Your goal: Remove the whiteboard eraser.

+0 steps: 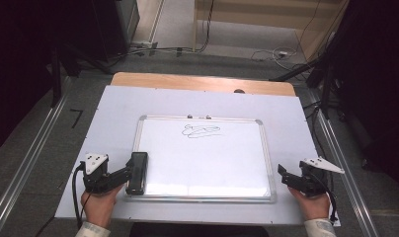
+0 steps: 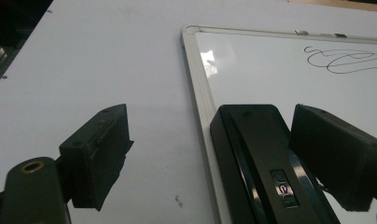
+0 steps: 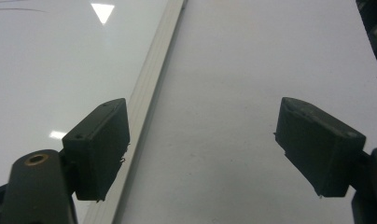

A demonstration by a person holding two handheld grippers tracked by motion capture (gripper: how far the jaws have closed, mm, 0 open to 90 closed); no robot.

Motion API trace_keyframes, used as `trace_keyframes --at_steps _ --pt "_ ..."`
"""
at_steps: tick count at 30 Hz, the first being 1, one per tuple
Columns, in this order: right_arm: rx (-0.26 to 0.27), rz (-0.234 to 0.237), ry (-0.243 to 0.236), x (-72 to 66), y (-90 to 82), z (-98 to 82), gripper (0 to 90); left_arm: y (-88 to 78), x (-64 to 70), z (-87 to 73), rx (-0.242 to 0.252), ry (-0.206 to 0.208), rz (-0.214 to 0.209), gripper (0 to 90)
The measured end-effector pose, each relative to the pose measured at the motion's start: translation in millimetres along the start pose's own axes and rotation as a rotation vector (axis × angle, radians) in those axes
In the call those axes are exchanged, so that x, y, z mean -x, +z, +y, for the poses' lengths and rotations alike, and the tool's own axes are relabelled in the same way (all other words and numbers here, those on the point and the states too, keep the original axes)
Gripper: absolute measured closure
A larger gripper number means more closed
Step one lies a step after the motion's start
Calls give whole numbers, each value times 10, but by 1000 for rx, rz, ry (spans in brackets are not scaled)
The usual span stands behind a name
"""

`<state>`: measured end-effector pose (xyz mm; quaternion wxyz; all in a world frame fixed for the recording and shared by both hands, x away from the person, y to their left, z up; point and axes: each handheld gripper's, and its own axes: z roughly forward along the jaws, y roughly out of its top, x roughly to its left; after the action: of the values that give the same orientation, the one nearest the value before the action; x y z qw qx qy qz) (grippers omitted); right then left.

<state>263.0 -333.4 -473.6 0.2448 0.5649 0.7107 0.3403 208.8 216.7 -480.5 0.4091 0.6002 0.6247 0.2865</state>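
Left tongs spread wide, not gripping. Black eraser lies between jaws, close against far jaw, on whiteboard at its near left frame edge.

Right tongs spread wide, holding nothing, over white counter just beside whiteboard's right frame.

Risks, as judged:
- Off-centre closure: one jaw meets eraser first, shoves it sideways off frame.
- Smooth casing: shallow pinch, eraser slips or twists.
- Whiteboard unheld by right tongs: could slide while scribble is wiped.
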Motion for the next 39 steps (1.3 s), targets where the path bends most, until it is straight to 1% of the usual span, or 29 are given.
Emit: trace_keyframes --at_steps 2,4,6,7,9,10,15,20,21,29,32,33,35,36,38,39 --pt "13 -5 3 -8 -21 3 168 21 18 1 -8 1 0 129" --pt "20 -7 11 -1 -28 7 168 34 28 7 -5 -1 -2 130" --pt "19 -8 12 1 -28 6 168 35 35 10 -6 -3 0 129" --pt "14 -15 12 2 -25 3 167 36 50 11 -7 -14 -5 129" --pt "14 -17 12 2 -25 3 167 36 63 11 -9 -13 -4 129" --pt "15 -25 13 3 -30 6 168 38 90 12 -12 -4 -5 129" --pt "15 -29 14 7 -23 4 168 48 136 16 -9 7 -1 129" --pt "10 -35 8 -1 -12 3 168 101 189 19 -24 22 1 130" --pt "9 -35 6 0 -8 3 168 107 196 20 -29 31 0 130" --pt "9 -40 7 -8 -6 4 168 164 299 21 -38 59 -6 148" --pt "9 -40 7 -5 -7 3 169 227 333 18 -63 73 2 153" --pt "9 -40 7 -5 -7 3 169 227 333 18 -63 73 2 157" --pt "9 -42 13 -6 -4 3 170 267 353 13 -83 78 11 165" --pt "9 -42 14 -6 -4 3 170 267 353 13 -83 78 11 168" --pt "9 -42 14 -5 -6 3 171 293 378 -3 -107 94 15 190" --pt "9 -42 14 -5 -7 3 171 301 387 -11 -114 101 25 192"
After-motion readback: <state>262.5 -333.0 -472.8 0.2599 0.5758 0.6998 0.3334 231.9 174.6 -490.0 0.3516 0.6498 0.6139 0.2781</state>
